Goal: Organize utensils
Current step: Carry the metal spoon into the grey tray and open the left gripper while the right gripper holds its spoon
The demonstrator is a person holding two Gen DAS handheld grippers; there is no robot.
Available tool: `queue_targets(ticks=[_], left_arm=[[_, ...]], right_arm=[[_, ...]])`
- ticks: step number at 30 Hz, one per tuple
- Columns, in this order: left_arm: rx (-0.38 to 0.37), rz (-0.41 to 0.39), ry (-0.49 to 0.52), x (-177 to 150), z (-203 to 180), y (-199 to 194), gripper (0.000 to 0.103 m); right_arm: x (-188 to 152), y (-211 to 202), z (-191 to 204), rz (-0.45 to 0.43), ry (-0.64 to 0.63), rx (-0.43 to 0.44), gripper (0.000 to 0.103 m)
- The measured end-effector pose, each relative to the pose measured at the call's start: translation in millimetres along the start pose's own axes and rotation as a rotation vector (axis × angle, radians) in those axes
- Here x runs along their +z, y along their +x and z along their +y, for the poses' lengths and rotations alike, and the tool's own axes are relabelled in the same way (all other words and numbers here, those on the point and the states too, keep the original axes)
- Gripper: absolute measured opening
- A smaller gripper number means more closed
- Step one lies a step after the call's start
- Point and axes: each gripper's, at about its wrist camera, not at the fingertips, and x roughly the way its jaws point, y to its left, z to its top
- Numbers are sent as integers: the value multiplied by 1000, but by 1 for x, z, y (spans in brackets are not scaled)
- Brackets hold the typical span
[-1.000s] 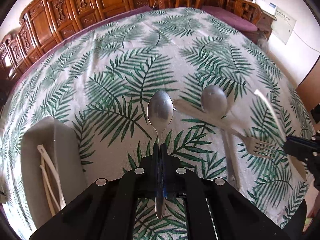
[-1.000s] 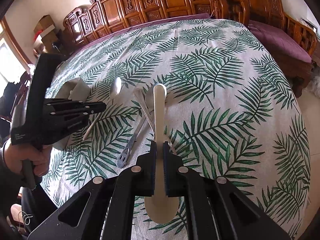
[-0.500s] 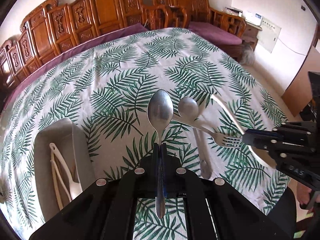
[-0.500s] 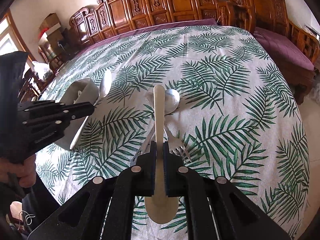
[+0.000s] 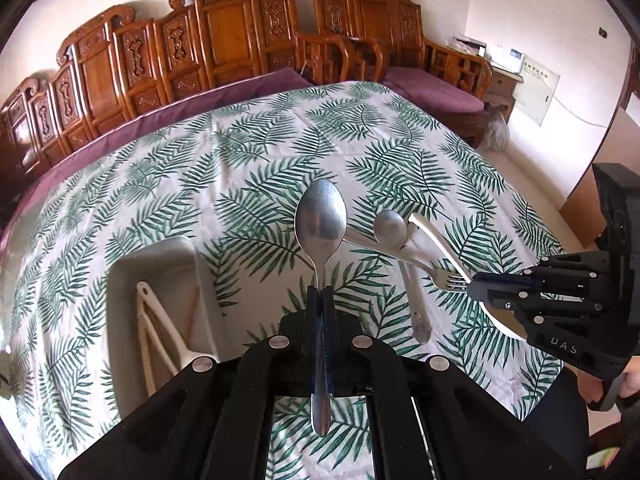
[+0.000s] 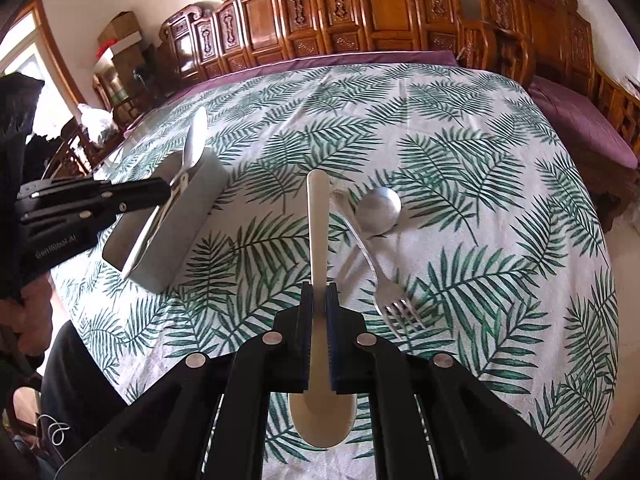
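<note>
Both grippers have come up off the table since a second ago: in the left wrist view the grey tray (image 5: 160,264) sat at the frame's lower-left edge and now shows nearly whole, and the right gripper has slid further into that view from the right.

Landmark is the tray, going largest to smallest:

- Table under a palm-leaf cloth (image 5: 248,152), carved wooden chairs (image 5: 224,36) lining its far side. The tray sits on the cloth at the person's left.
- Tray – long grey box with white plastic utensils (image 5: 160,328) lying in it. What kind they are is hard to tell.
- Left gripper (image 5: 319,294) – jaws clamped on the neck of a metal spoon (image 5: 320,224), bowl pointing away, handle end hanging back under the camera. In the right wrist view the gripper (image 6: 160,192) sits over the tray's far end and the spoon bowl (image 6: 195,144) sticks up just past it.
- Right gripper (image 6: 319,296) – jaws pinched on the handle of a white plastic spoon (image 6: 318,224), bowl toward the camera, handle forward. It hovers right of the tray, well apart from it.
- Loose on the cloth, right of the tray – a metal fork (image 6: 380,276) with tines toward the person, its handle running up beside a round metal spoon (image 6: 378,210).
- A hand (image 6: 24,316) grips the left tool at that view's edge.
</note>
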Motion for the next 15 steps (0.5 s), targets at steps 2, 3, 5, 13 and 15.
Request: queue_targets(ticks=[2,3,5,13,15], left_arm=[[3,-10,-4,-2,8,-7,2],[6,-14,-6,-3,12,-10,2],[15,-19,-14,-4,22,-15,2],[70,-22,-65,-14,66,-24,2],[83,-20,-78,-19,78,-25,2]], right_arm=[[1,1,7,1,-13,3,8],[1,1,11,1,-22,3,8],[3,2,20,0,-35,7,8],[14,6,52,-6,-77,26,8],[17,8,60,-6,-88,29,8]])
